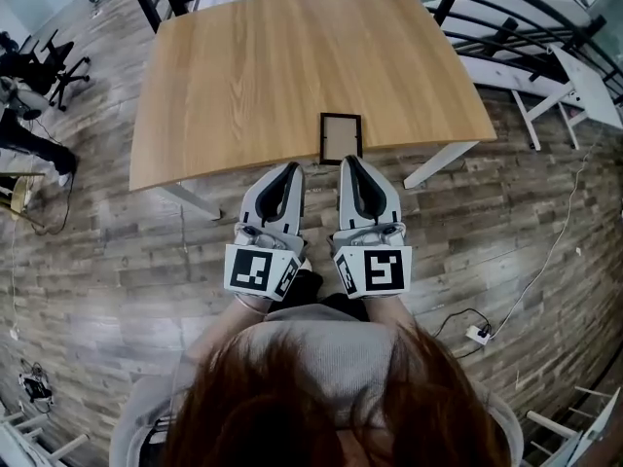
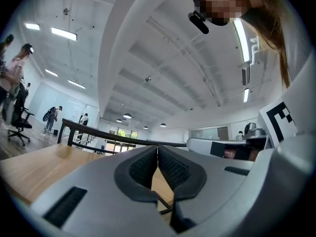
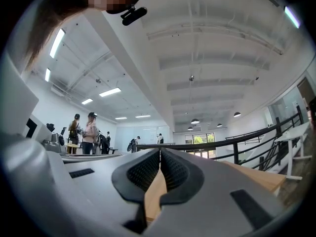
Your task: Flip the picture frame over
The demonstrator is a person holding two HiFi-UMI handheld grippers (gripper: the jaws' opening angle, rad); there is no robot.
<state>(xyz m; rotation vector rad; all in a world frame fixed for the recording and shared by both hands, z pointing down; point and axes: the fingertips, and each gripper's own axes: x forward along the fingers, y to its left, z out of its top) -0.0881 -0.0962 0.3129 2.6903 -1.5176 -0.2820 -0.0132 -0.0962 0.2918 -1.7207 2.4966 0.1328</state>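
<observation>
While the picture frame point(image 1: 341, 137) lies flat and untouched at the near edge of the table point(image 1: 253, 76), you're at the approach step, with both grippers side by side close in front of it. Your left gripper point(image 1: 290, 167) and right gripper point(image 1: 348, 161) each have their jaws pressed together on nothing. Next, I judge, you'll need to open one and work a jaw under a frame edge to lift and turn it.
</observation>
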